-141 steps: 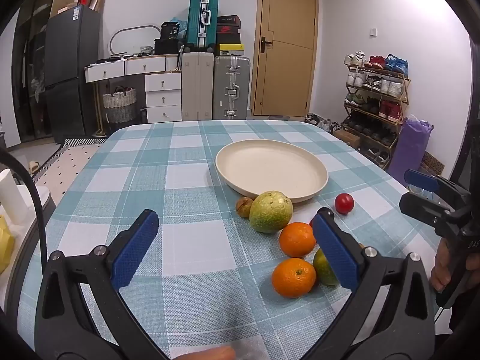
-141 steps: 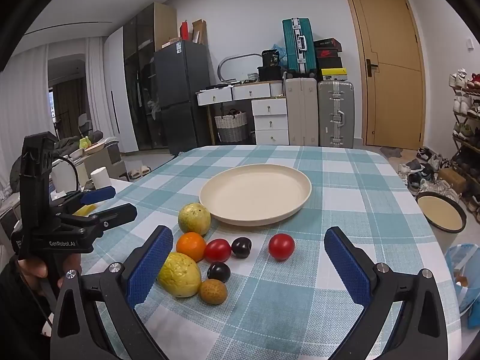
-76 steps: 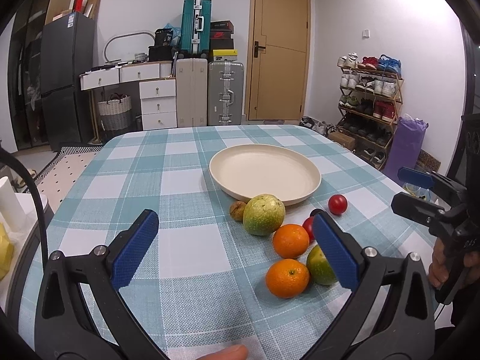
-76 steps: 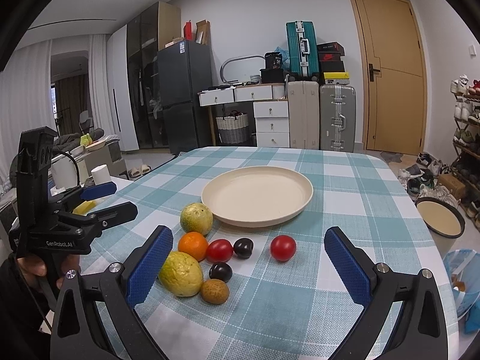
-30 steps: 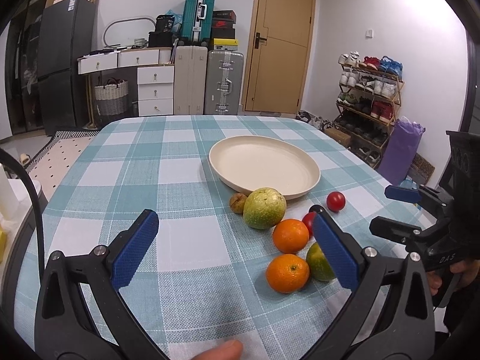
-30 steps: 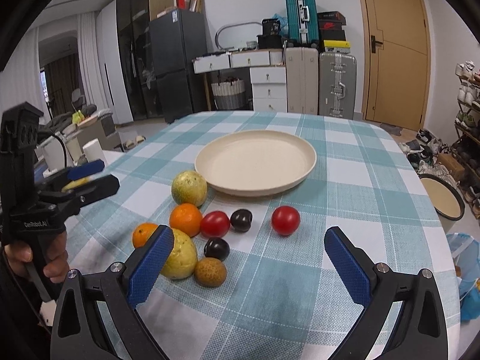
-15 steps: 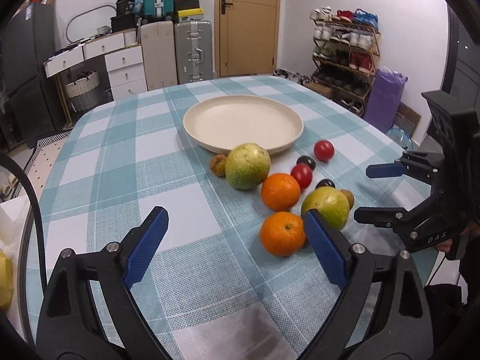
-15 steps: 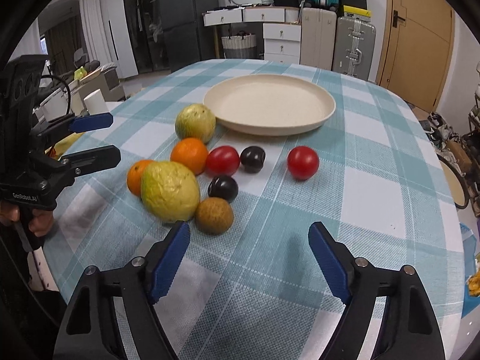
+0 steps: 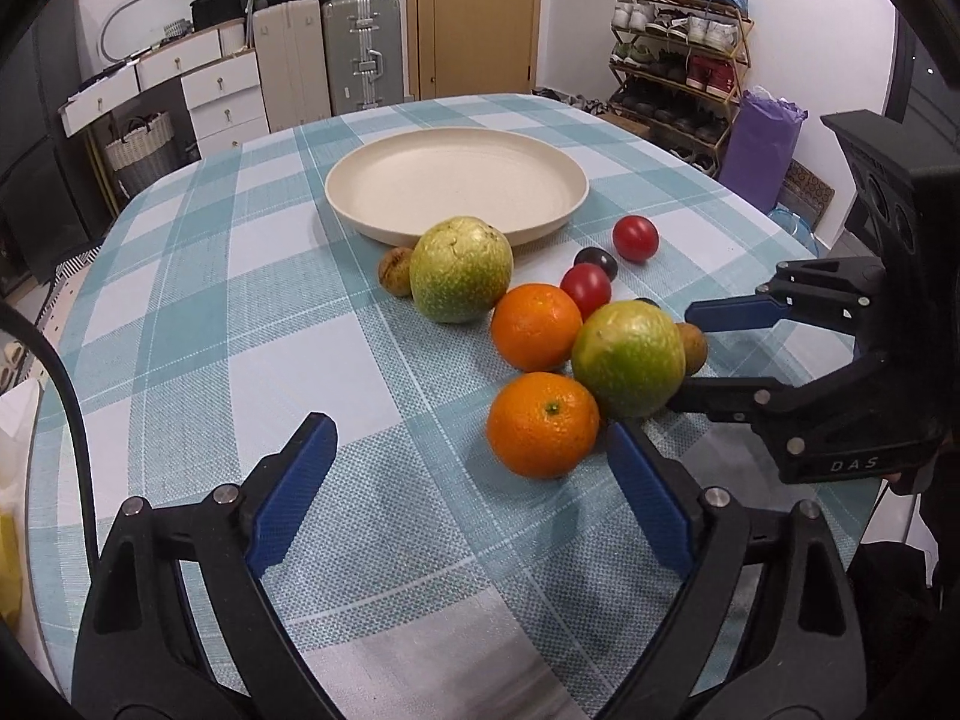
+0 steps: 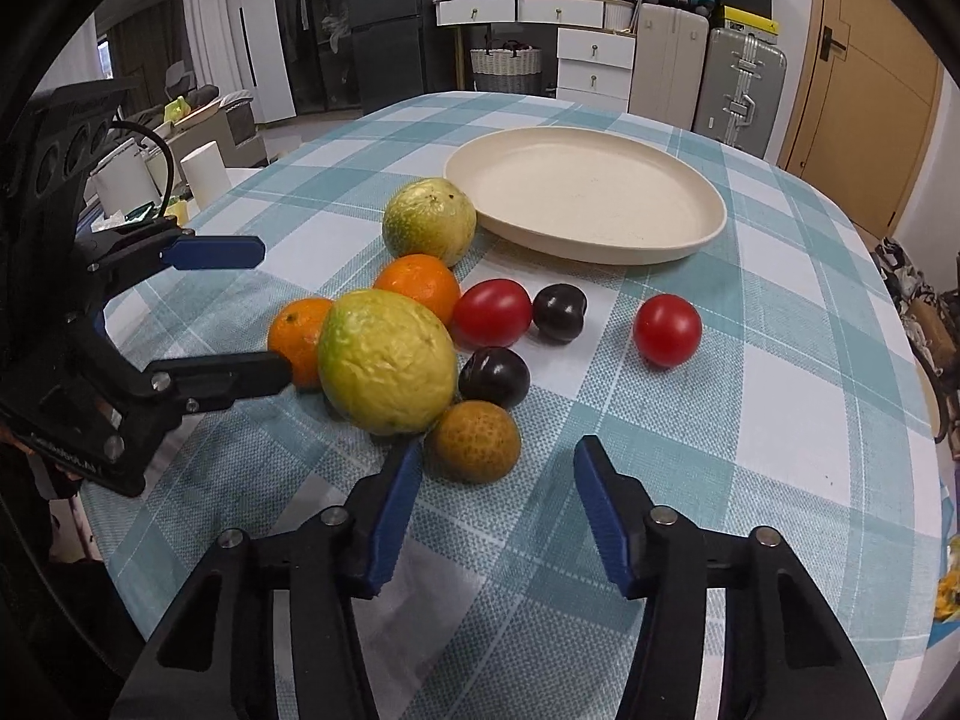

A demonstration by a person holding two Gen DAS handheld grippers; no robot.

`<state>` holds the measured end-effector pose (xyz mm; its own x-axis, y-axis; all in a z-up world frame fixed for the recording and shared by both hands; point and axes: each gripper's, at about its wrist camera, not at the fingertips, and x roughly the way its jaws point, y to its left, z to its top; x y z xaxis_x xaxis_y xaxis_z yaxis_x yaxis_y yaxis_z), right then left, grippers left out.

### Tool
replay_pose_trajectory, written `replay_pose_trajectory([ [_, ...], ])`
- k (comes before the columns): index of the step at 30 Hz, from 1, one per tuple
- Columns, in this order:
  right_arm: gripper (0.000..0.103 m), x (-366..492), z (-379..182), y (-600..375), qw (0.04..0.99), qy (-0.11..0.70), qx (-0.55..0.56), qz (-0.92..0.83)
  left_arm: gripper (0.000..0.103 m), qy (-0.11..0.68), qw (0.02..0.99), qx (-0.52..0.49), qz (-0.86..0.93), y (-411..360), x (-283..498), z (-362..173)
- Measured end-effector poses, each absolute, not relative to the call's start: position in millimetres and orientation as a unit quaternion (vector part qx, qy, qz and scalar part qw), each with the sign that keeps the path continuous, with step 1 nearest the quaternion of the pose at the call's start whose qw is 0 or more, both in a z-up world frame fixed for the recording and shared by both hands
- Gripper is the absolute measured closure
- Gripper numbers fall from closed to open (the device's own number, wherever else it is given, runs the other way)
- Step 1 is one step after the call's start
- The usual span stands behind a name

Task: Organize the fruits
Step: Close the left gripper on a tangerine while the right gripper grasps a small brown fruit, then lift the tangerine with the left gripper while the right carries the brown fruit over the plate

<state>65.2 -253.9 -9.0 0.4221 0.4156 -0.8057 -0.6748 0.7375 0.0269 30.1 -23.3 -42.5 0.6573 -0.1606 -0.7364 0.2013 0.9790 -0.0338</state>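
A cluster of fruit lies on the checked cloth in front of an empty cream plate point(image 9: 360, 222) point(image 10: 588, 192). It holds two green guavas, two oranges, two red tomatoes, two dark plums and small brown fruits. My left gripper point(image 9: 468, 468) is open and tilted down. The near orange point(image 9: 543, 423) sits just ahead of it, by the right finger, with nothing between the pads. My right gripper point(image 10: 498, 480) has its jaws closing. A small brown fruit point(image 10: 474, 441) lies at its fingertips, beside the left pad and clear of the right one. The near guava point(image 10: 387, 360) touches that fruit.
A lone tomato point(image 10: 667, 330) lies right of the cluster. The table edge runs near both hands. White cups point(image 10: 204, 171) stand off the table's left side. A shoe rack point(image 9: 678, 54) and a purple bag point(image 9: 759, 150) stand beyond the right edge.
Both grippers have sunk toward the fruit and tilted further down. The right jaws have narrowed a lot, and the left jaws only slightly. No fruit has moved.
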Motion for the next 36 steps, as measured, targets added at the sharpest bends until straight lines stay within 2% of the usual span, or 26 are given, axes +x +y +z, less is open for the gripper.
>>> replay_pose_trajectory([
  [5, 0.064, 64.8, -8.2, -249.5, 0.827, 0.421, -0.161, 0.336, 0.025, 0.421, 0.900, 0.017, -0.113, -27.0, 35.8, -48.5],
  [8, 0.071, 64.6, -6.8, -252.2, 0.824, 0.423, -0.152, 0.343, 0.038, 0.427, 0.895, 0.016, -0.128, -31.1, 37.0, -50.2],
  [13, 0.074, 61.6, -4.9, -255.8, 0.828, 0.415, -0.141, 0.350, 0.066, 0.429, 0.888, 0.002, -0.163, -35.5, 35.9, -50.9],
  [22, 0.074, 57.2, 3.8, -273.6, 0.847, 0.392, -0.115, 0.340, 0.067, 0.420, 0.893, -0.006, -0.160, -32.4, 31.8, -46.2],
  [36, 0.074, 72.3, 25.5, -282.9, 0.876, 0.354, -0.055, 0.323, 0.067, 0.354, 0.926, -0.048, -0.120, -4.0, 27.5, -15.4],
])
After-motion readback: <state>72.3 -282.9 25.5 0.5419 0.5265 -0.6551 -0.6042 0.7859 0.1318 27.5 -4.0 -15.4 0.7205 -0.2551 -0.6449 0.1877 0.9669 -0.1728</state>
